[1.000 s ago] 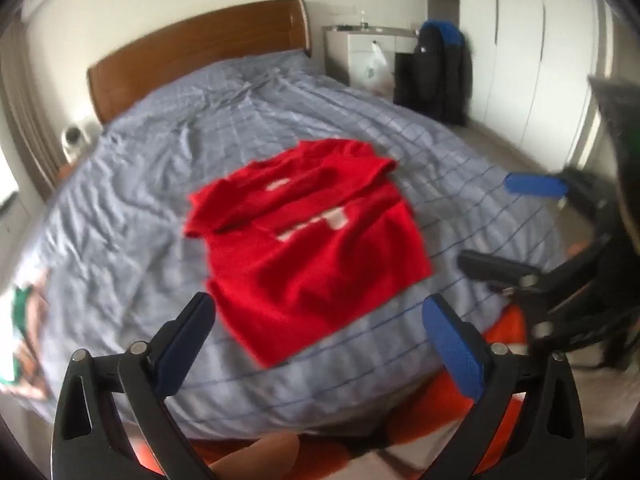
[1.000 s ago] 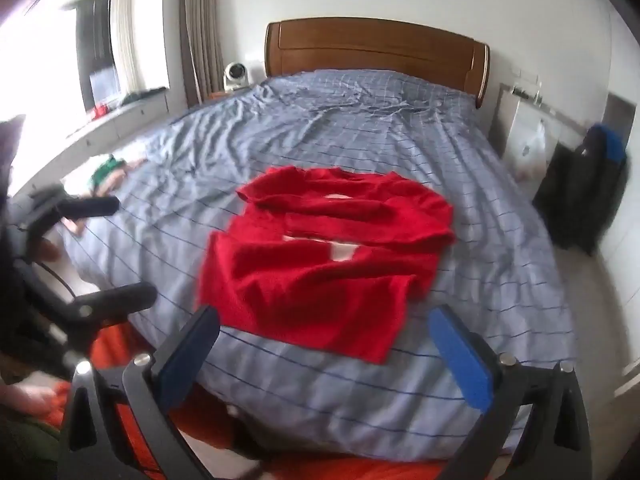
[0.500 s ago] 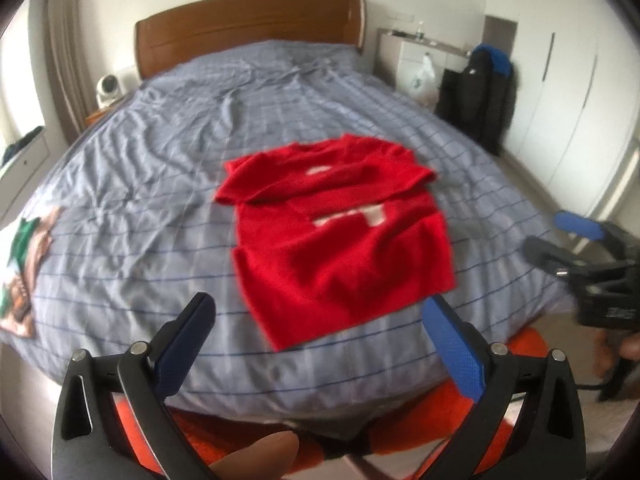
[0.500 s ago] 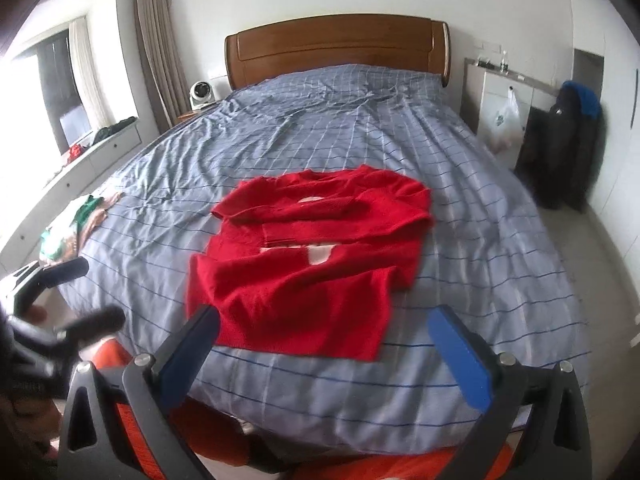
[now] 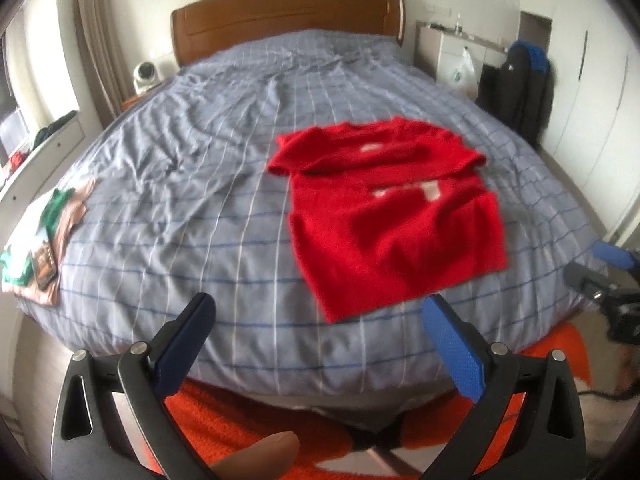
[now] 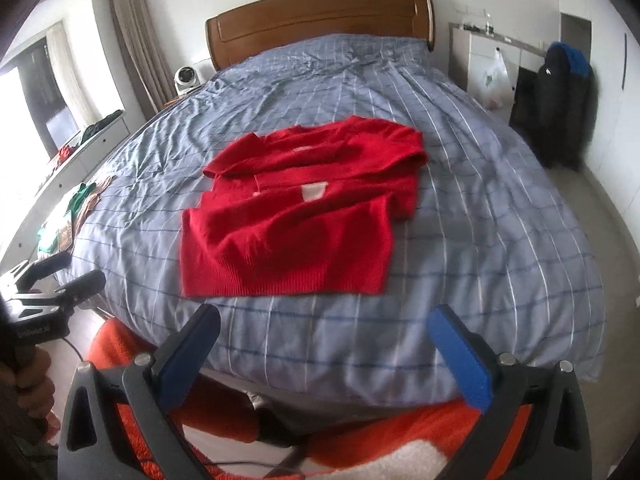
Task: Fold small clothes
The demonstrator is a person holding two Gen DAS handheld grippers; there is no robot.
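Observation:
A small red sweater (image 5: 392, 208) (image 6: 296, 220) lies flat near the foot of the bed, sleeves folded across its chest, with white patches showing. My left gripper (image 5: 320, 320) hangs open short of the bed's foot edge, left of the sweater's hem. My right gripper (image 6: 324, 332) is also open, just below the hem, holding nothing. Each gripper shows at the edge of the other's view: the right gripper (image 5: 604, 268) and the left gripper (image 6: 52, 280), held by a hand.
The blue-grey checked bed cover (image 5: 200, 184) (image 6: 480, 208) spreads to a wooden headboard (image 6: 320, 16). Folded green and pink clothes (image 5: 44, 228) lie at the bed's left edge. A dark jacket (image 6: 560, 108) hangs at right. An orange rug (image 6: 132, 360) lies below.
Both grippers have swung their views rightward-to-centre, so the sweater now sits right of the left gripper and ahead of the right one. Both stayed open; the sweater has not moved.

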